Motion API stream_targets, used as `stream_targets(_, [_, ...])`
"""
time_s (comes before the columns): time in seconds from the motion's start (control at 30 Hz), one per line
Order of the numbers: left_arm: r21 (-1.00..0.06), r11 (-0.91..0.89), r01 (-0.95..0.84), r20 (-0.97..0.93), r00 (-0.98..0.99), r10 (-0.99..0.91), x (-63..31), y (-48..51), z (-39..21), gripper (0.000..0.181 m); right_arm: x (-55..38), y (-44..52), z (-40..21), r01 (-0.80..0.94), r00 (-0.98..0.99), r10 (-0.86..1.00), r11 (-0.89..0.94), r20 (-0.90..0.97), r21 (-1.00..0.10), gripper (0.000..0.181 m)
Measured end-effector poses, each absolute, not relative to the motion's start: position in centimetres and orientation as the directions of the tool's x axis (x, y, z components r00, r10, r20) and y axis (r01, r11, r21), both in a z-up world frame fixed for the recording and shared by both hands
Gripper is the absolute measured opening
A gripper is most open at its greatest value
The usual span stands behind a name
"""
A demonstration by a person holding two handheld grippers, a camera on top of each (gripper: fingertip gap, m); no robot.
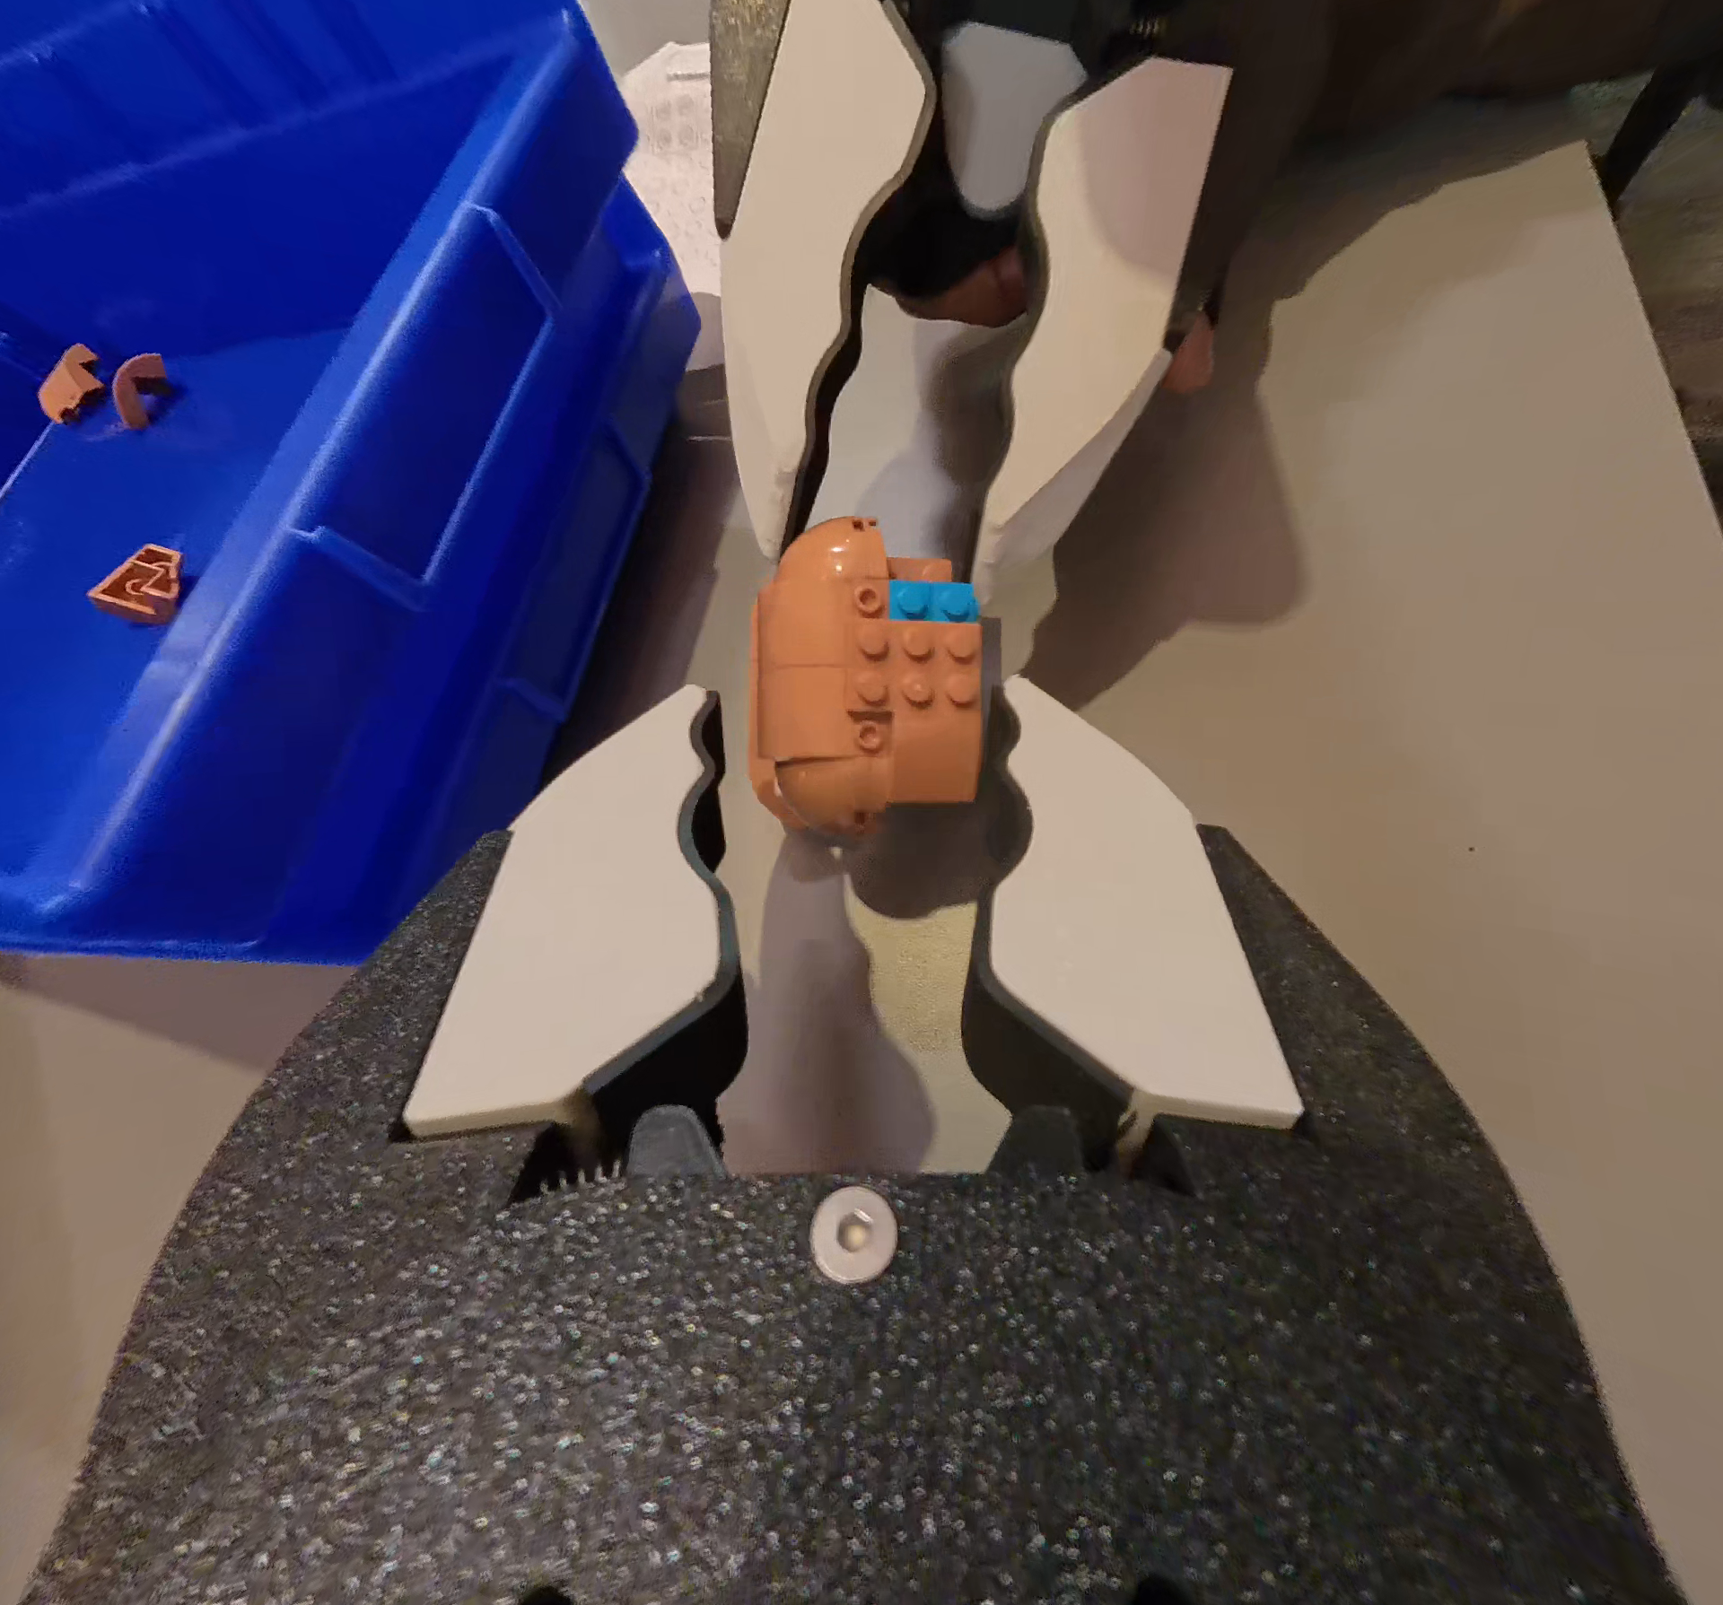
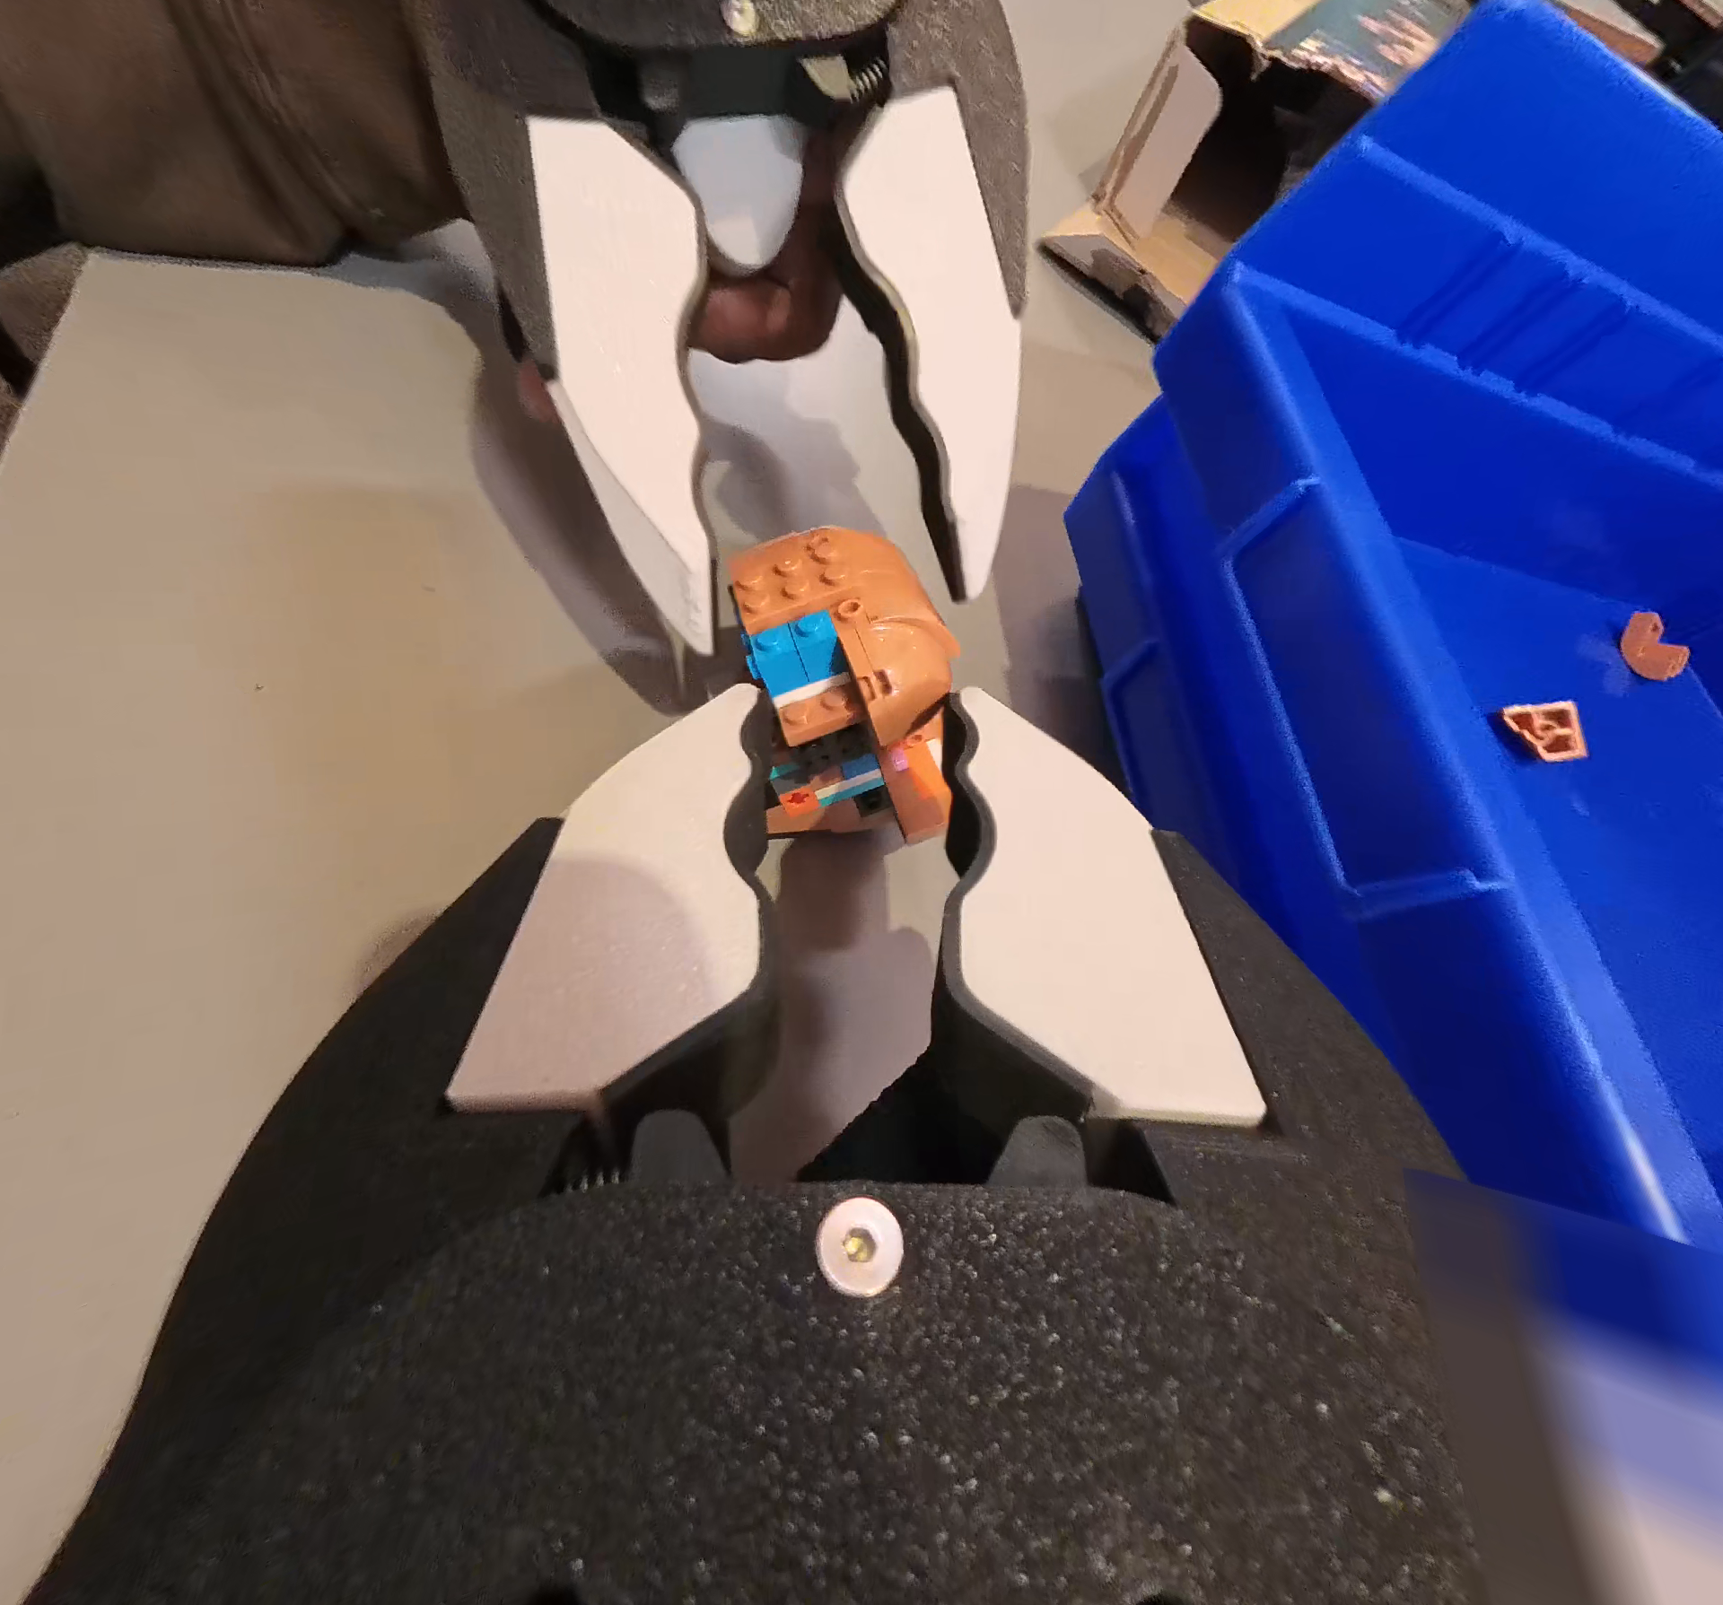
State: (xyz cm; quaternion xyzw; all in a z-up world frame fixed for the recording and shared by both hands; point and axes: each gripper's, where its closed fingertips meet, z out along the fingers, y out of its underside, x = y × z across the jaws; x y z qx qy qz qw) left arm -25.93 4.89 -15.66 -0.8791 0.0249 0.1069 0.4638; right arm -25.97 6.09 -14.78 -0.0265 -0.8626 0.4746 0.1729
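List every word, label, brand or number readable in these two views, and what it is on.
None can be read.
Cardboard box: printed top, too blurred.
White sheet: faint circle pattern, nothing legible.
Blue bin, brick model: no writing visible.

The left gripper (image 1: pixel 862 703), filling the lower half of its own view, has a speckled black, foam-like textured body with one round silver screw at its centre, and two pale grey flat fingers (image 1: pixel 597 908) with wavy black inner edges. The right gripper (image 2: pixel 853 703), at the bottom of its own view, is built the same, with an identical silver screw and a small toothed black part beside the finger roots. At the upper left of the right wrist view shows a brown ribbed sleeve (image 2: pixel 186 50).
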Motion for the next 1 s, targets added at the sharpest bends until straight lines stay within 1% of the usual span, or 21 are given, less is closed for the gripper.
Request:
stream_targets(0.07, [-0.798,-0.581,-0.161,-0.216,0.976,0.026,-25.5,5.2,-16.2,0.055,-25.4,5.8,-15.0,-0.151,-0.938,0.180,0.559,0.297,-0.815,0.035])
stream_targets(0.1, [-0.794,-0.582,-0.177,-0.219,0.976,0.001,-25.0,5.3,-16.3,0.051,-25.3,5.7,-15.2,-0.171,-0.933,0.167,0.571,0.318,-0.803,0.035])
stream_targets(0.2, [-0.779,-0.588,-0.219,-0.251,0.968,-0.028,-24.7,5.5,-16.4,0.049,-24.9,6.0,-15.2,-0.230,-0.924,0.114,0.598,0.365,-0.768,0.034])
stream_targets(0.3, [-0.770,-0.594,-0.232,-0.259,0.965,-0.042,-24.5,5.4,-16.4,0.049,-24.6,6.2,-14.2,-0.282,-0.912,0.089,0.573,0.401,-0.769,0.034])
stream_targets(0.37, [-0.769,-0.592,-0.242,-0.260,0.964,-0.055,-24.3,5.4,-16.4,0.049,-24.7,6.4,-13.9,-0.319,-0.892,0.083,0.580,0.443,-0.750,0.033])
stream_targets(0.47, [-0.769,-0.586,-0.257,-0.263,0.962,-0.077,-23.9,5.6,-16.4,0.049,-24.4,6.2,-14.3,-0.399,-0.848,0.043,0.605,0.528,-0.689,0.027])
stream_targets(0.5, [-0.766,-0.587,-0.263,-0.268,0.960,-0.080,-23.8,5.6,-16.4,0.049,-24.2,6.1,-14.5,-0.421,-0.836,0.027,0.609,0.548,-0.672,0.022])
stream_targets(0.53, [-0.765,-0.587,-0.264,-0.269,0.960,-0.081,-23.8,5.5,-16.4,0.049,-24.1,6.0,-14.4,-0.438,-0.823,0.022,0.611,0.568,-0.659,0.022])
stream_targets(0.73, [-0.762,-0.581,-0.286,-0.283,0.954,-0.097,-23.6,5.7,-16.4,0.049,-23.9,6.1,-14.4,-0.490,-0.784,-0.013,0.628,0.621,-0.605,0.023])
stream_targets(0.83, [-0.755,-0.580,-0.304,-0.300,0.948,-0.107,-23.5,5.8,-16.4,0.049,-23.9,6.2,-14.2,-0.517,-0.755,-0.030,0.643,0.656,-0.566,0.028])
stream_targets(0.93, [-0.749,-0.578,-0.324,-0.317,0.941,-0.116,-23.3,5.9,-16.4,0.049,-23.8,6.4,-14.2,-0.509,-0.762,-0.036,0.650,0.646,-0.564,0.027])
stream_targets(1.0, [-0.747,-0.576,-0.332,-0.323,0.938,-0.121,-23.3,5.9,-16.3,0.049,-23.8,6.5,-14.0,-0.499,-0.772,-0.028,0.644,0.634,-0.579,0.023])
